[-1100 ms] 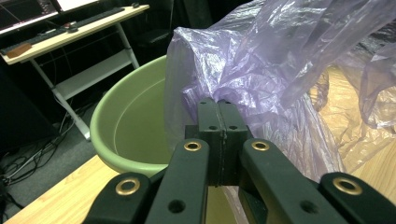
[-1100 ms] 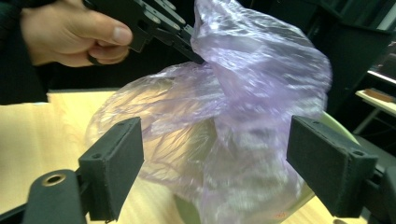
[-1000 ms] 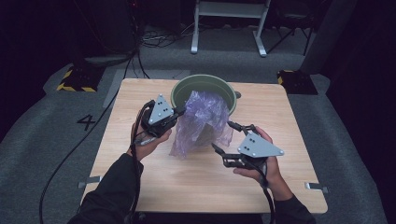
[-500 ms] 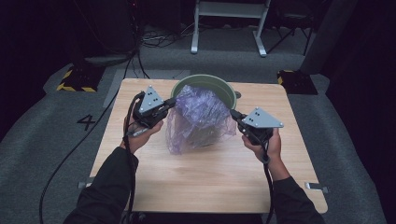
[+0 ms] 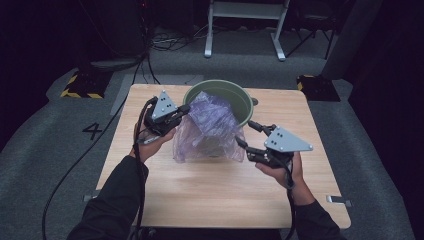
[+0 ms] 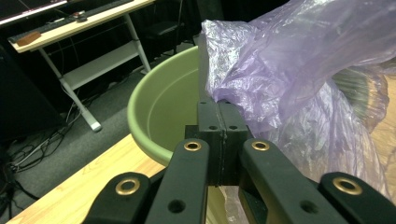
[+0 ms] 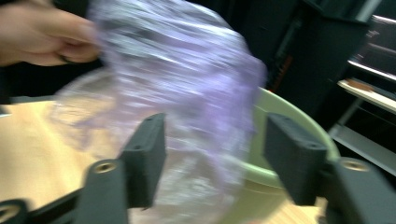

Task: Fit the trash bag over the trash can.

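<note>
Two grippers: we see the purple bag [image 5: 210, 127] between them.
Left gripper [image 5: 182, 111]: pinches the bag's edge.
Right gripper [image 5: 249, 134]: jaws apart, just opened wider, beside the bag.

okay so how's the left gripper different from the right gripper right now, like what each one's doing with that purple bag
The left gripper has its jaws shut on an edge of the purple plastic bag, holding it up beside the green basin. The right gripper stands open after just opening, its jaws either side of the bag's other side without pressing it. The left sits farther back on the table. Both point inward at the bag.
</note>
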